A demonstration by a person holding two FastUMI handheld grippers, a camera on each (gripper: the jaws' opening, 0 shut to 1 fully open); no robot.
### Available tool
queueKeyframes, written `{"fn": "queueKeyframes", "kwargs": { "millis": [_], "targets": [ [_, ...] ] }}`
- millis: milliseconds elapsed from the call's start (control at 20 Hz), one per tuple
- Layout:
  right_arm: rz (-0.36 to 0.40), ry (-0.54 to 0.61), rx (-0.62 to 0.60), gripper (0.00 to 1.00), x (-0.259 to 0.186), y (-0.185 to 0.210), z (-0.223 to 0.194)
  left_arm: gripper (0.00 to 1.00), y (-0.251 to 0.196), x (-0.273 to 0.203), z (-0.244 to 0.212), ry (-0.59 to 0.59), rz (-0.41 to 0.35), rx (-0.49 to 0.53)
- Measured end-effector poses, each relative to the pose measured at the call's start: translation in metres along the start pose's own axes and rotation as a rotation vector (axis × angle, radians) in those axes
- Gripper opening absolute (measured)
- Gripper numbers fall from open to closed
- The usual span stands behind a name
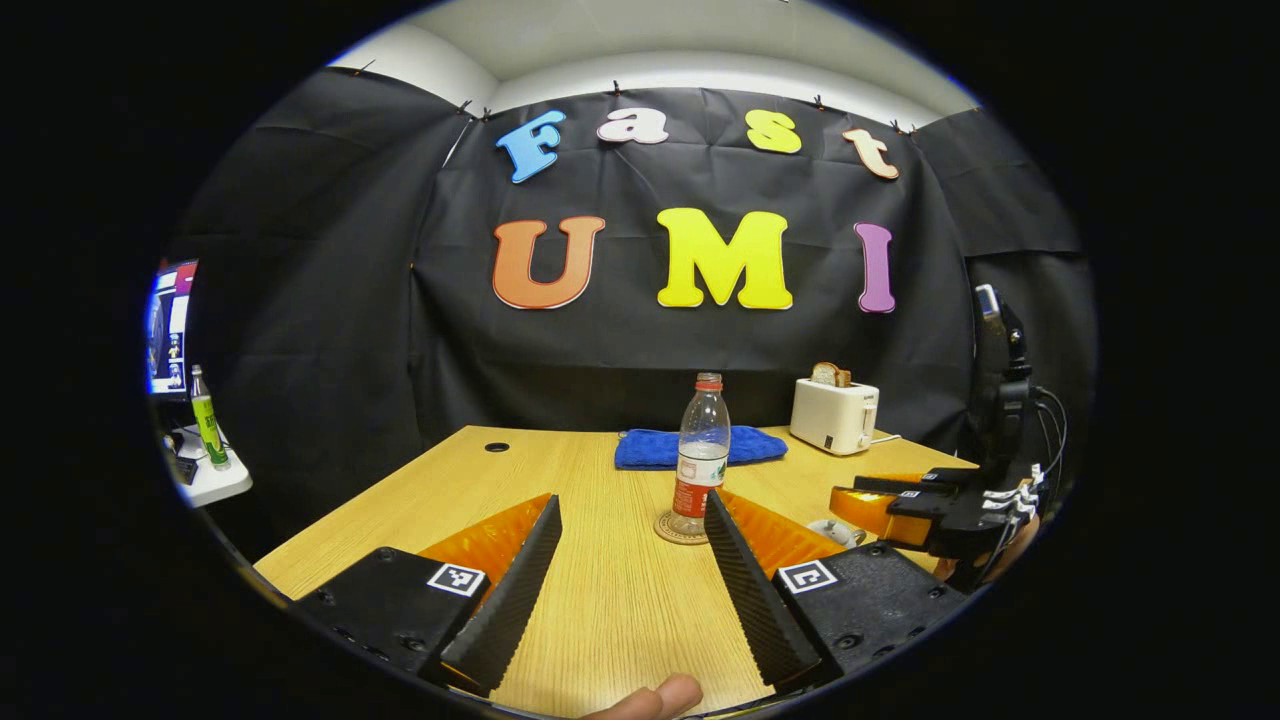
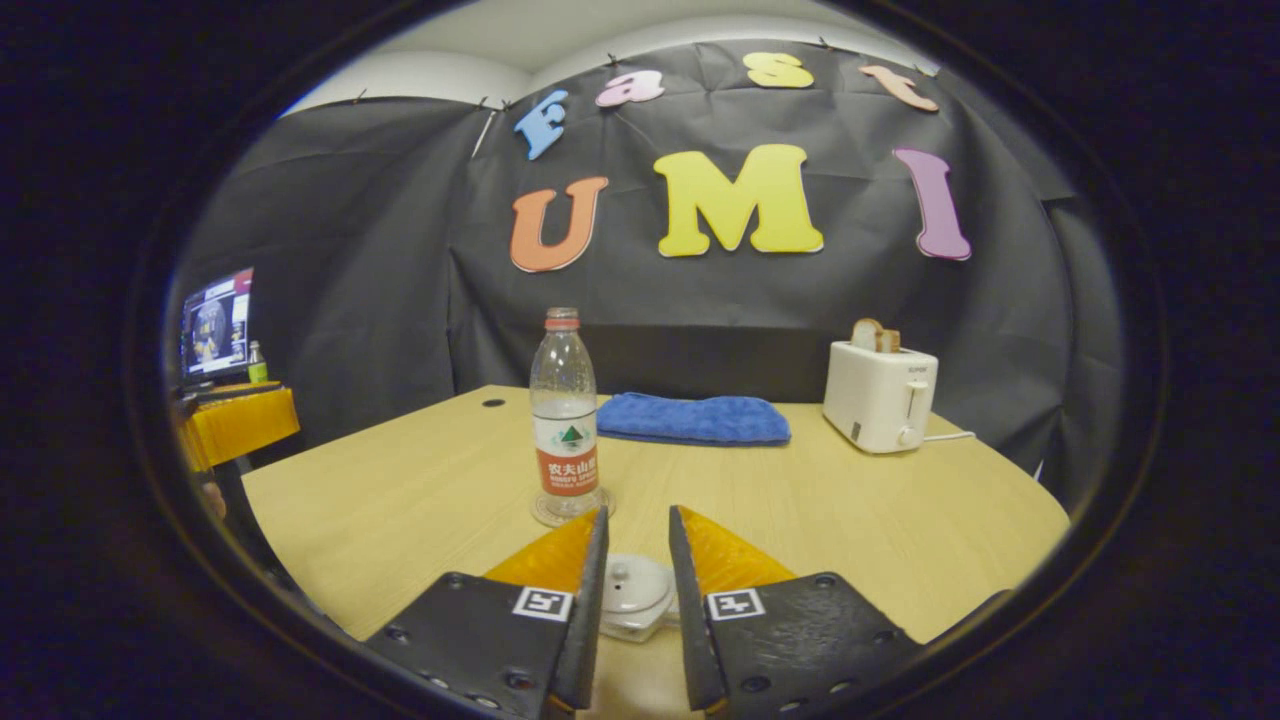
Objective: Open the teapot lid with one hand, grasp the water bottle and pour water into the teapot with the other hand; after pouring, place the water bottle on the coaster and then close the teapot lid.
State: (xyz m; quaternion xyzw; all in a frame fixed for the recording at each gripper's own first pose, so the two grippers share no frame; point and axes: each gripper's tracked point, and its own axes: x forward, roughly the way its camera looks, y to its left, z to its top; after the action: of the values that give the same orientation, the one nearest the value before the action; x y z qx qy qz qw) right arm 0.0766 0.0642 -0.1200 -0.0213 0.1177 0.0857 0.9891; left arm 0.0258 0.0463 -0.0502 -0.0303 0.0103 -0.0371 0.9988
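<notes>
Wooden tabletop [image 2: 850, 520] holds the water bottle [image 2: 564, 415] on its coaster [image 2: 545, 517], the left tool [image 1: 630, 560] spread, while the right tool [image 2: 637, 560], narrowly parted, hovers over the near white teapot lid [image 2: 632, 585], likely about to pinch its knob.

On my wooden table [image 2: 420, 500], a folded blue towel [image 2: 693, 419] lies at twelve o'clock; a white toaster [image 2: 880, 396] holding bread stands at two o'clock. A monitor [image 2: 214, 323] glows at nine.

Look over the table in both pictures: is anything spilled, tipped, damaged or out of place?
Nothing stands out. The water bottle stands upright and capped on its coaster, the blue cloth lies folded at the back, the toaster sits upright, and the teapot has its lid on. No spill shows on the table.
</notes>
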Motion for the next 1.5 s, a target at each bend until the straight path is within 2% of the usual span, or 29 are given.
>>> {"fn": "queueKeyframes", "kwargs": {
  "millis": [50,150,300,400,450,500,700,1000,1250,1400,1500],
  "targets": [
    [-0.009,-0.014,0.002,0.46,-0.007,-0.005,0.005,0.91,-0.005,0.001,-0.001,0.011,-0.012,-0.007],
    [-0.029,-0.049,-0.001,0.55,-0.022,-0.014,0.02,0.91,-0.018,-0.004,-0.003,0.04,-0.046,-0.038],
    [-0.058,-0.081,-0.009,0.68,-0.043,-0.029,0.039,0.92,-0.029,-0.01,0.005,0.045,-0.052,-0.056],
    [-0.067,-0.103,-0.02,0.81,-0.057,-0.035,0.051,0.98,-0.034,-0.013,0.008,0.048,-0.05,-0.054],
    [-0.083,-0.115,-0.028,0.96,-0.066,-0.042,0.055,0.99,-0.035,-0.015,0.009,0.05,-0.05,-0.054],
    [-0.097,-0.128,-0.035,0.99,-0.073,-0.048,0.061,0.99,-0.036,-0.016,0.01,0.052,-0.044,-0.057],
    [-0.15,-0.163,-0.05,0.96,-0.101,-0.068,0.076,0.99,-0.032,-0.02,0.016,0.041,-0.002,-0.058],
    [-0.215,-0.162,-0.057,0.98,-0.137,-0.091,0.073,0.99,-0.028,-0.024,0.019,0.028,0.051,-0.022],
    [-0.236,-0.145,-0.035,0.97,-0.153,-0.092,0.069,0.99,-0.036,-0.022,0.005,0.058,0.043,-0.036],
    [-0.247,-0.162,-0.046,0.98,-0.154,-0.093,0.072,0.99,-0.041,-0.023,0.001,0.061,0.029,0.012],
    [-0.243,-0.159,-0.036,0.96,-0.152,-0.092,0.07,0.99,-0.038,-0.02,0.002,0.056,0.048,0.039]
  ]
}}
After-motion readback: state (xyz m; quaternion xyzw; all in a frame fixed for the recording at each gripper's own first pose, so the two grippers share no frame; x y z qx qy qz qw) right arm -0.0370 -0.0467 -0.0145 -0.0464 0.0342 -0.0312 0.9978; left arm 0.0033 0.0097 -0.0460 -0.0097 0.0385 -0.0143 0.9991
